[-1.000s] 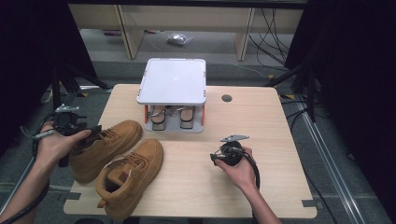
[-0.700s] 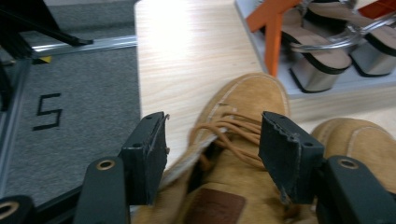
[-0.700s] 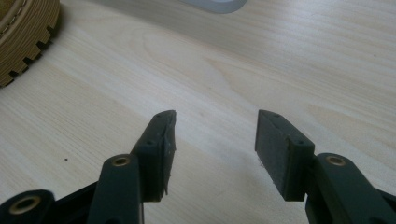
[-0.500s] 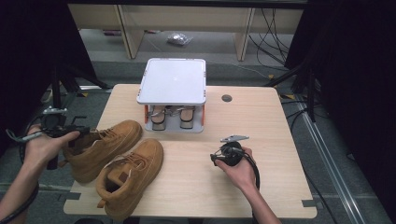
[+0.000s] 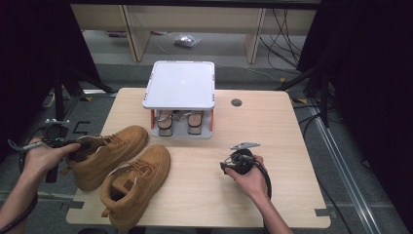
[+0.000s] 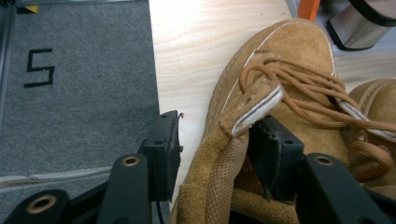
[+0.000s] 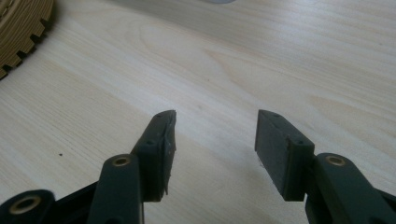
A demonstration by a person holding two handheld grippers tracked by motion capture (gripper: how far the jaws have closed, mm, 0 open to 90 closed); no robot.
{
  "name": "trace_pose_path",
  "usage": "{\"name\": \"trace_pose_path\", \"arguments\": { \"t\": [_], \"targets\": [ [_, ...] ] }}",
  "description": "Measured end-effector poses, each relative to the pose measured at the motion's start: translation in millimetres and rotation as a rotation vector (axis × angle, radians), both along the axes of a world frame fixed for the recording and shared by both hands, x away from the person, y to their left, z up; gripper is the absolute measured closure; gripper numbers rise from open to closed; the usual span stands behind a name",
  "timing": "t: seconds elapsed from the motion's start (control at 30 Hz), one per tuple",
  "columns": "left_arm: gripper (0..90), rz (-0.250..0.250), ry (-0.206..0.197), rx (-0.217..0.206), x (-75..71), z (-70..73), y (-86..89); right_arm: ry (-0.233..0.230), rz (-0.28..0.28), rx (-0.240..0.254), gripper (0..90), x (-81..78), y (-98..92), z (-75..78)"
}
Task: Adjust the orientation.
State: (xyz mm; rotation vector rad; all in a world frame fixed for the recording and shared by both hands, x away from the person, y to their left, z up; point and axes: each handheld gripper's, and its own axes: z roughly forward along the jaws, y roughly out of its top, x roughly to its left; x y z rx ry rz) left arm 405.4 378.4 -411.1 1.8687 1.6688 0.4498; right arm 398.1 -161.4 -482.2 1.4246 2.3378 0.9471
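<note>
The left gripper has just been closing astride the collar of the far boot at the table's left edge, one jaw inside, one outside, not yet pinched. The right gripper is held open and empty over bare wood. The collar's thick part is best clamped fully before any lift, well clear of the laces

A: The boot at the left looks like tan suede, matt and slightly fuzzy, with a mesh-like lining at the collar and woven laces.

B: And the second boot?

A: Same napped tan finish. Its sole is ribbed, probably rubber, though it's blurred there.

B: The table?

A: Pale wood grain, smooth, with a soft sheen.

B: The rack?

A: A smooth white top, likely plastic. The floor is grey carpet, rough. The left gripper has matt black plastic jaws with brass-coloured rivets.
</note>
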Motion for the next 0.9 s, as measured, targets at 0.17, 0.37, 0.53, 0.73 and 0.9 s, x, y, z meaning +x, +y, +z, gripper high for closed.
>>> {"name": "trace_pose_path", "arguments": {
  "t": [0.17, 0.37, 0.53, 0.73, 0.9],
  "targets": [
    [59.7, 0.018, 0.058, -0.028, 2.9, -4.7, -0.8, 0.007, 0.005, -0.005, 48.6, -0.2, -1.1, -0.7],
    [64.8, 0.013, 0.066, -0.025, 4.3, -5.2, -0.2, -0.010, -0.001, 0.002, 48.6, -0.4, -1.5, -2.6],
    [69.6, 0.004, 0.057, -0.001, 4.4, -5.4, -1.7, 0.009, -0.005, 0.005, 48.6, -1.6, -1.8, -2.8],
    [76.4, -0.012, 0.052, 0.047, 3.7, -3.8, -5.3, 0.008, -0.002, 0.002, 48.6, -1.8, -3.6, -5.1],
    [80.2, 0.007, 0.034, 0.068, -0.3, -2.7, -9.8, -0.007, -0.010, 0.005, 49.8, -2.6, -6.4, -6.2]
  ]
}}
